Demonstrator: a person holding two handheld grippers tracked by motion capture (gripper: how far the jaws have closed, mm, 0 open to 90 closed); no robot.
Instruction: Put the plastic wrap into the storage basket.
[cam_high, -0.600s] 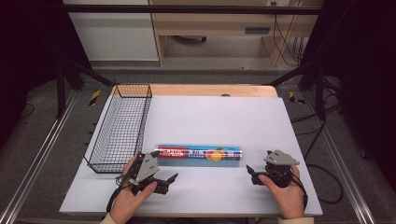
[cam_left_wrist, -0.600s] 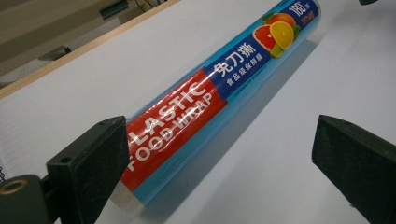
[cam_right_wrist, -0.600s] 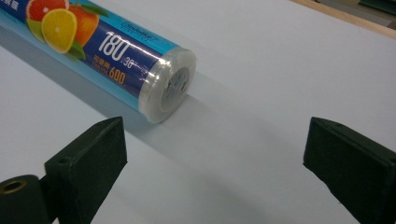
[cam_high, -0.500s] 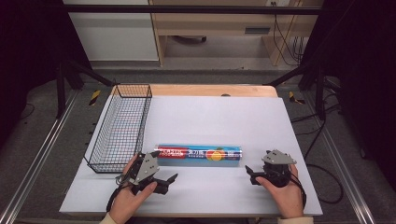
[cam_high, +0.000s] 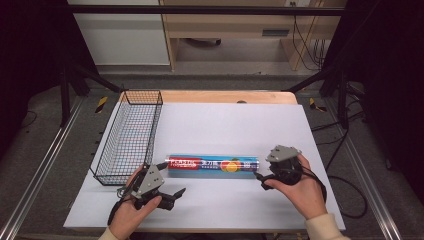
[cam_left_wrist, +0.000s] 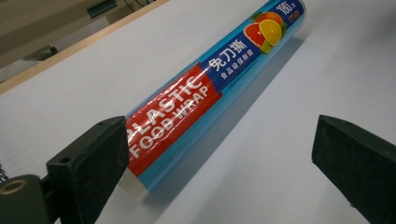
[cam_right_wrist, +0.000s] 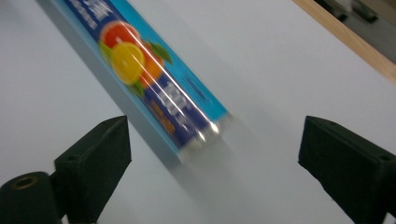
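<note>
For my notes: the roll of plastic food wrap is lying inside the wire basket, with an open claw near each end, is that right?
Not quite: the roll of plastic food wrap lies on the white table, beside the wire basket, as the high view shows. The left claw and right claw are open near its ends.

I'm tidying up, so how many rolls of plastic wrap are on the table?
1. The plastic wrap roll lies on its side on the white table top, right of the wire basket.
</note>
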